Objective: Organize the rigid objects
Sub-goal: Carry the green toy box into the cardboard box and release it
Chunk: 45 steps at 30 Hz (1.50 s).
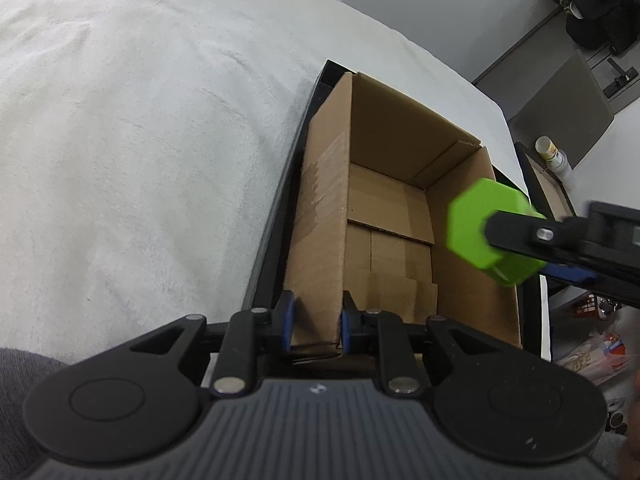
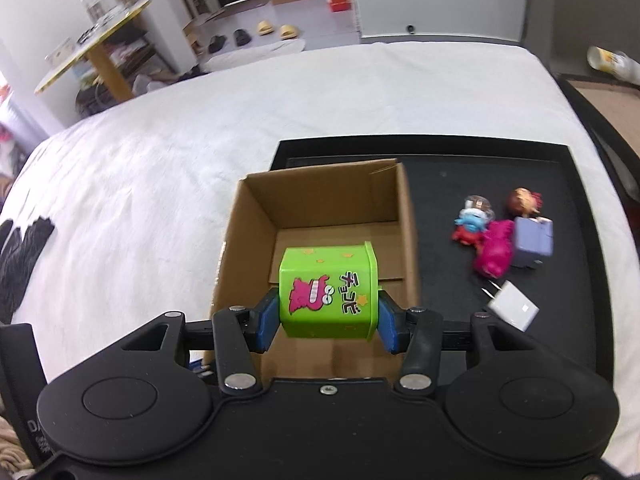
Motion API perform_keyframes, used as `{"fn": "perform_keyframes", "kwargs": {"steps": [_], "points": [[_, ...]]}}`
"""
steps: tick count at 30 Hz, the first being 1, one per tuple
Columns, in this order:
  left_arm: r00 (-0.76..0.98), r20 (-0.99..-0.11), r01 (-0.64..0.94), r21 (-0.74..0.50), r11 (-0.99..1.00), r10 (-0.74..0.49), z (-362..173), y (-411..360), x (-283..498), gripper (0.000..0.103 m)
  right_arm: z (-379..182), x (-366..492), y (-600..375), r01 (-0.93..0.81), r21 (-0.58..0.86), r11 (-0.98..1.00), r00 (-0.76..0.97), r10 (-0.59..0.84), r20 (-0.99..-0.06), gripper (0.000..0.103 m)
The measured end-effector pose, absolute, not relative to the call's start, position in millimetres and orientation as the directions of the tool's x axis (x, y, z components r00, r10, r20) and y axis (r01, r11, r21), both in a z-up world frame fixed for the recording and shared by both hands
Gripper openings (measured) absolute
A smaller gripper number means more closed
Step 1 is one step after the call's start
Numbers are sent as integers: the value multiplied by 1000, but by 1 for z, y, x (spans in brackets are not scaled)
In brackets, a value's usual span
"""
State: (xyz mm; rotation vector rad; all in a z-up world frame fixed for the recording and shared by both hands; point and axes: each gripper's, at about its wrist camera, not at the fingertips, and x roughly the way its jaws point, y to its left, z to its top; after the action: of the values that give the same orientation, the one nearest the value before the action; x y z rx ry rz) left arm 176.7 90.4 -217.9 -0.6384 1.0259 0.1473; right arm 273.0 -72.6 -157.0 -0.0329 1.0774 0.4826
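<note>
My left gripper (image 1: 316,322) clamps the near wall of the cardboard box (image 1: 400,208), which stands at the left end of a black tray (image 2: 460,156) on a white blanket (image 2: 160,152). My right gripper (image 2: 329,312) squeezes a green box (image 2: 329,292) above the opening. Small toys (image 2: 496,236) and a white charger (image 2: 512,306) lie toward the tray's right edge.

A home: slippers (image 2: 273,30) by the door, cluttered side table (image 2: 94,46).
</note>
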Motion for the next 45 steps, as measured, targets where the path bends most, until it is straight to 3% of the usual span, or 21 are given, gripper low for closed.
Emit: {"fn": "perform_keyframes", "kwargs": {"steps": [17,25,45], "points": [[511,-835,-392,-438,809,-205,-220,94,185,21,-178,284,-48,-417,204,886,327,356,-875,49],[509,-839,-385,-422,821,-192,-219,90,187,22,-188,291,-54,-407,283,869,270,411,-871,51],[481,-867,-374,-336,864,-129,-213,75,192,20,-117,275,-120,-405,332,852,327,474,-818,56]]}}
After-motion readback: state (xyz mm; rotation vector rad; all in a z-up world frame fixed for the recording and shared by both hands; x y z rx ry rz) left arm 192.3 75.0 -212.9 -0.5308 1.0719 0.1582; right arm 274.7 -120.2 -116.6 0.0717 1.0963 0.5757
